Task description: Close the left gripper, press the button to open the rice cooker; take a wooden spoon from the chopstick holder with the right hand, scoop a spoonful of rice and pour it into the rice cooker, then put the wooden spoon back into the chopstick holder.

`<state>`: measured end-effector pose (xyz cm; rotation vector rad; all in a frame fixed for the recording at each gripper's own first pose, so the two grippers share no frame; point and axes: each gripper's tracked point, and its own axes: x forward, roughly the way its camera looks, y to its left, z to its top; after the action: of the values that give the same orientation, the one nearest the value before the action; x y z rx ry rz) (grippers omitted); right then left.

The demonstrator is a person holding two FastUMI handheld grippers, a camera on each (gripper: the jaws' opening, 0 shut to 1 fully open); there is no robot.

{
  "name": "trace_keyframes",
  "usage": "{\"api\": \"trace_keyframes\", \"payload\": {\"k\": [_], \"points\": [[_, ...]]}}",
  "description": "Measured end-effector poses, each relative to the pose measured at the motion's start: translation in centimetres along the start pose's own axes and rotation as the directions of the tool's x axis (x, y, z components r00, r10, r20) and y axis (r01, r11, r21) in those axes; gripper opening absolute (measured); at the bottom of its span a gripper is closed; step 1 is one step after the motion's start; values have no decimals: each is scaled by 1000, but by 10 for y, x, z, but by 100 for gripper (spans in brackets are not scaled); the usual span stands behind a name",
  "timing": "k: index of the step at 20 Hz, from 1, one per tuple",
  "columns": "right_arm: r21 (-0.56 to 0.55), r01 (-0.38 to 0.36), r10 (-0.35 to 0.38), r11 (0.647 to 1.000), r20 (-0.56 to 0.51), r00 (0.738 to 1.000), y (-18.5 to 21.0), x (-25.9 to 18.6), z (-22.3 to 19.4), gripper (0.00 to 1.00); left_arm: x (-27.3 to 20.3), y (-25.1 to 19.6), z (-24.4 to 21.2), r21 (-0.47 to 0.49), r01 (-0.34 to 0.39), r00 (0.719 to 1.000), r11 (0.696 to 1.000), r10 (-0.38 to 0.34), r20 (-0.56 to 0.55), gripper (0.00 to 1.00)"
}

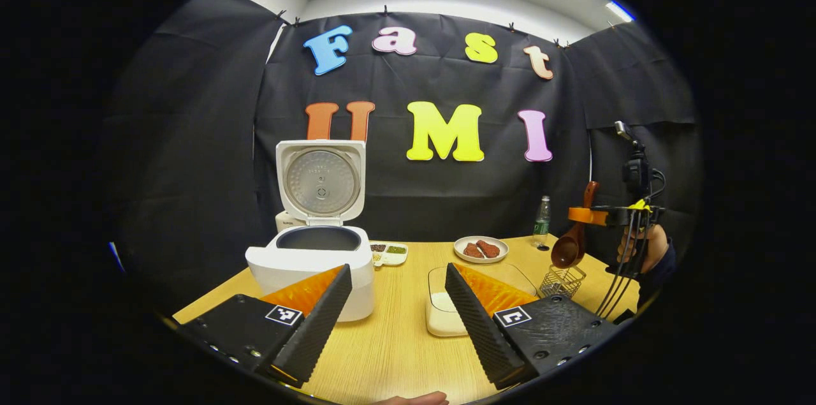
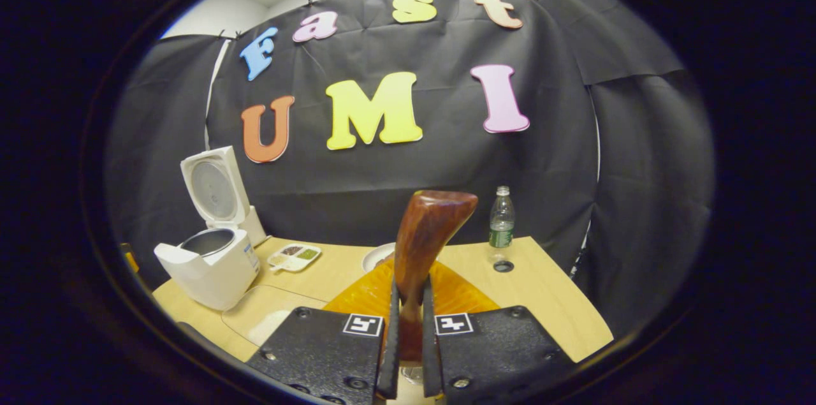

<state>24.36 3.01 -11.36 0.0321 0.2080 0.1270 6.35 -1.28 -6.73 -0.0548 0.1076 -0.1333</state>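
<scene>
Right gripper (image 2: 408, 354) clamped the wooden spoon (image 2: 424, 245) handle, frame centre; left gripper (image 1: 398, 316) fingers apart; rice cooker (image 1: 315, 261) lid up, centre-left.

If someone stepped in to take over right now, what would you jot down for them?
Left hand-held gripper: open, holding nothing, above the table.
Right hand-held gripper: shut on the wooden spoon, held above the chopstick holder.
Rice cooker: lid up, pot showing.
Rice container: beside the cooker.
Done: cooker opened, spoon taken.
Left: scoop rice, pour it into the cooker, return the spoon.
</scene>
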Motion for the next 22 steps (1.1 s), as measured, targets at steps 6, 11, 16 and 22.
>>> {"api": "trace_keyframes", "payload": {"k": [6,11,16,22], "points": [[-31,122,-120,992,57,991,-54,-5,11,58,12,6,10,2,-33,999,999,33,3,94],[-66,207,-193,976,166,967,-70,-39,45,99,26,20,33,-57,-43,999,997,44,15,94],[-82,225,-203,971,218,955,-64,-79,68,99,42,49,67,-82,-63,997,995,66,36,94],[-55,195,-177,979,244,953,-51,-110,73,99,68,74,110,-65,-84,995,994,88,57,94]]}}
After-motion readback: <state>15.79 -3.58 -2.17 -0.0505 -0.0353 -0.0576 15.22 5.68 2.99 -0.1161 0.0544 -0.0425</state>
